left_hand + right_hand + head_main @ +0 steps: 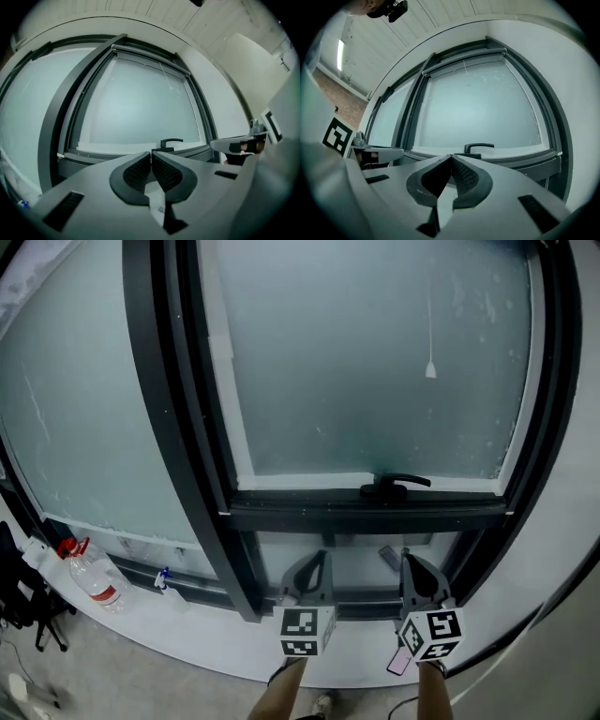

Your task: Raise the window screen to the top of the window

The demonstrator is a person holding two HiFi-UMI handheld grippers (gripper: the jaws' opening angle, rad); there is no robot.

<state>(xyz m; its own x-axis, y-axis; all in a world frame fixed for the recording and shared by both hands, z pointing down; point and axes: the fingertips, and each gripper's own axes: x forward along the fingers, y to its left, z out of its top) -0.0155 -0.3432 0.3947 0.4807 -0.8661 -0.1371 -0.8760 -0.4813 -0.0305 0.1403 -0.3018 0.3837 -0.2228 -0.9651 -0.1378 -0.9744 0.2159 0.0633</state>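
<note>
Left gripper (319, 563) and right gripper (409, 563), both closed and empty, hover at six o'clock beneath the window (366, 512); the window screen seems already raised, pull cord (430, 369) dangling.

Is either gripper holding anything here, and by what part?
Nothing is held: the left gripper and the right gripper are both shut and empty.

both tools are pale grey shells with dark, mesh-textured pads (136, 174). the left gripper (317, 566) carries a white cube (307, 631) of black squares at its 6 o'clock; the right gripper (411, 563) has a second cube (431, 635) (pink tag (400, 660) at 7 o'clock).
</note>
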